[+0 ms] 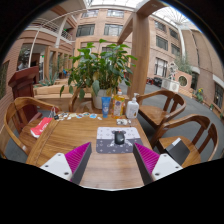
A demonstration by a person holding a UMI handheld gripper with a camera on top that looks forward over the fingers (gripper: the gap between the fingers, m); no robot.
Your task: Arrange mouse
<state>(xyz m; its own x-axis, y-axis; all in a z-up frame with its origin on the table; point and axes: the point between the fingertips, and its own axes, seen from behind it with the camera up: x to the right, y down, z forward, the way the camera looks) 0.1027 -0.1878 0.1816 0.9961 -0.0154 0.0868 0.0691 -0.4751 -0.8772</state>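
A dark mouse [119, 137] sits on a grey patterned mouse mat [117, 141] on the wooden table [70, 135], just beyond my fingers and a little right of the middle between them. My gripper [112, 158] is open and empty. Its two pink pads stand wide apart above the bare table top. The left finger [74, 158] and the right finger [148, 158] are both short of the mat. Nothing is between them.
A blue cup [106, 104], an orange item and a white bottle [132, 107] stand at the table's far side before a potted plant [97, 70]. A red and white item [41, 126] lies at the left. Wooden chairs [160, 105] ring the table.
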